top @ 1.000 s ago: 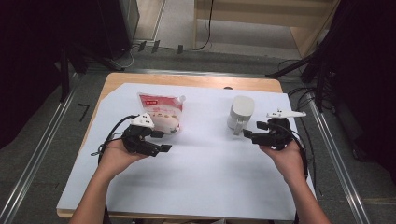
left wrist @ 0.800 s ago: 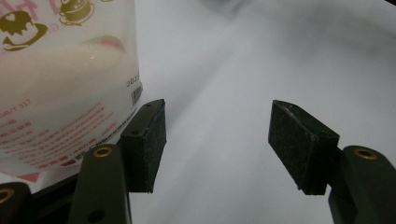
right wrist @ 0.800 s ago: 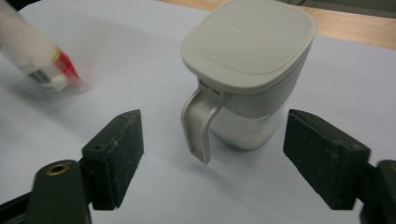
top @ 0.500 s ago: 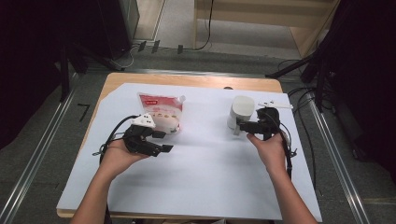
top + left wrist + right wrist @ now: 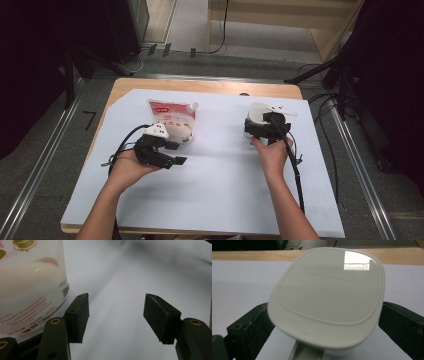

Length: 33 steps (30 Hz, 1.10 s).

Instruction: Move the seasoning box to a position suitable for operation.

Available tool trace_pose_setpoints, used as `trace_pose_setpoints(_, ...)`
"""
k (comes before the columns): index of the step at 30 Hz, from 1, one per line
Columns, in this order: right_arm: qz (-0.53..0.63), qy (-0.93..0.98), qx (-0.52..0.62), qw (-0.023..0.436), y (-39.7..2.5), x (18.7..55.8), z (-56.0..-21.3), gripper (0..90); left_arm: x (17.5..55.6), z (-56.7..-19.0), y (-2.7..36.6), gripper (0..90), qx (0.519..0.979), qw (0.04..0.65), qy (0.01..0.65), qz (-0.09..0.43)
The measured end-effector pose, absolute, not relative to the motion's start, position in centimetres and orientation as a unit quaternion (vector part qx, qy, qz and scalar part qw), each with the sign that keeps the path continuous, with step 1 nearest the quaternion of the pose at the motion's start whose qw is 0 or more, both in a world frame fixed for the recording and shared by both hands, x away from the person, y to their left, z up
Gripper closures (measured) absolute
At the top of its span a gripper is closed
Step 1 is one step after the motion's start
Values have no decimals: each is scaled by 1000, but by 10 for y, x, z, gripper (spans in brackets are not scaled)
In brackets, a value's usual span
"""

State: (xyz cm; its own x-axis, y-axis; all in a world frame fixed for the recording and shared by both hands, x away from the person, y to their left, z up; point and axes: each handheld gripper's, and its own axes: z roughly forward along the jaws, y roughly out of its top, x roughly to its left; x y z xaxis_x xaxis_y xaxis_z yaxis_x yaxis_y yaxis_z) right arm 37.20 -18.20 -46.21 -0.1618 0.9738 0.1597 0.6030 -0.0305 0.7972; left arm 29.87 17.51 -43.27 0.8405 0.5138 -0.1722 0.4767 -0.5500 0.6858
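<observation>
Two items in hand on the white surface: a white lidded container at about 2 o'clock from the surface's middle, and a red-and-white pouch with a corner spout at about 10 o'clock, well apart from each other. Right tongs: set around the container, one black jaw on each flank just under the glossy square lid; in the right gripper view the jaws stand close against its sides, but whether they press or merely bracket cannot be told. Left tongs: jaws apart with nothing between them, held just beside the pouch at its 6 o'clock; the left gripper view shows the pouch's printed lower edge off to 10 o'clock of the gap. Progress, as judged: early stage. Container reached and enclosed, lid still seated, nothing lifted off the surface. Pouch untouched, spout closed as far as can be seen. Left to do: secure the container, take the pouch, and whatever transfer follows.
</observation>
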Motion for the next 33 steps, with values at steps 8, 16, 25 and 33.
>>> trace_pose_setpoints(8,410,621,619,251,-175,380,-473,30,299,-435,175,388,881,379,281,22)
trace_pose_setpoints(16,399,611,631,264,-172,386,-484,81,300,-435,174,389,882,379,281,20)
trace_pose_setpoints(25,384,634,603,295,-171,385,-485,123,299,-431,175,391,871,405,278,6)
trace_pose_setpoints(33,386,641,591,301,-177,379,-483,151,300,-433,174,392,873,401,277,4)
